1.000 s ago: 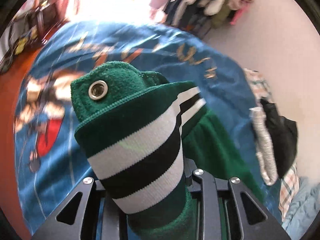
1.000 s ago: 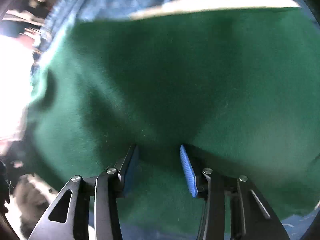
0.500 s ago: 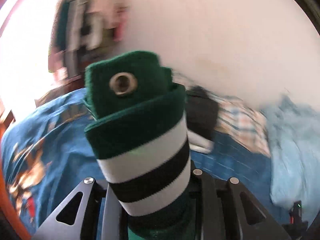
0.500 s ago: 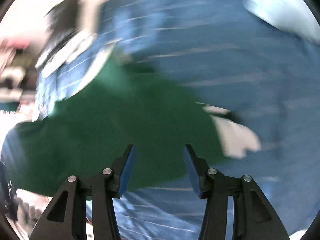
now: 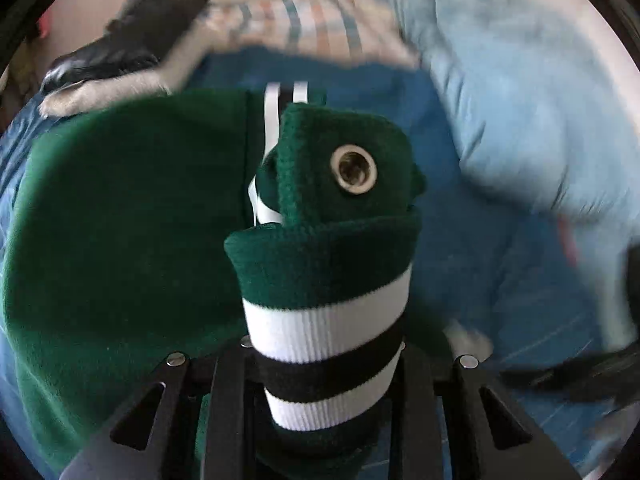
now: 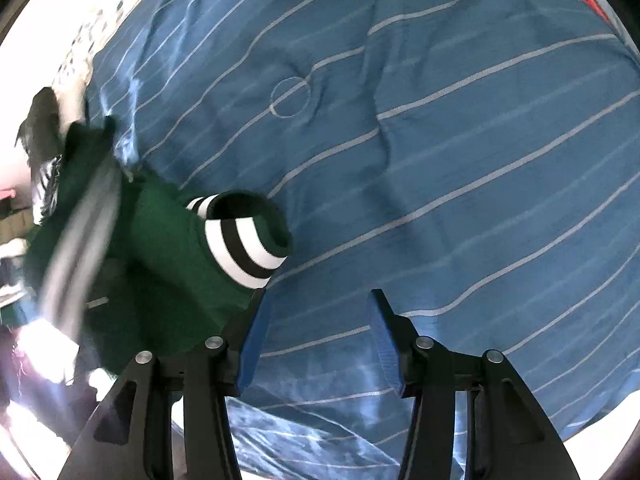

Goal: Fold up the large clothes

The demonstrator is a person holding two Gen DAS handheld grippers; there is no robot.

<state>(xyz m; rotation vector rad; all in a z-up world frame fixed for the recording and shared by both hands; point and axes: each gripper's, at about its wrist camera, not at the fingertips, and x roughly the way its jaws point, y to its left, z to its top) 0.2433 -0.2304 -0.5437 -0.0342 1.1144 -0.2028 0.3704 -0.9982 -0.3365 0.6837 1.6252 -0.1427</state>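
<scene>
A dark green garment (image 5: 120, 220) lies spread on the blue bed cover (image 5: 460, 280), filling the left of the left wrist view. My left gripper (image 5: 324, 344) is shut on a bunched part of it. That part has a white and black striped band (image 5: 324, 320) and a metal eyelet (image 5: 353, 169), and it stands up between the jaws. In the right wrist view the same green garment (image 6: 168, 264) sits at the left, its striped cuff (image 6: 240, 244) open toward me. My right gripper (image 6: 317, 296) hangs open over the striped cover (image 6: 440, 160), just right of the cuff, holding nothing.
A light blue pillow or quilt (image 5: 520, 100) lies at the upper right. A black garment (image 5: 128, 40) and a plaid cloth (image 5: 304, 24) lie along the far edge by the wall. A blurred grey streak (image 6: 80, 248) crosses the garment at the left.
The left gripper has swung and rolled across the bed with the striped band still in its jaws. The right gripper has moved off the green cloth and now hangs over bare cover.
</scene>
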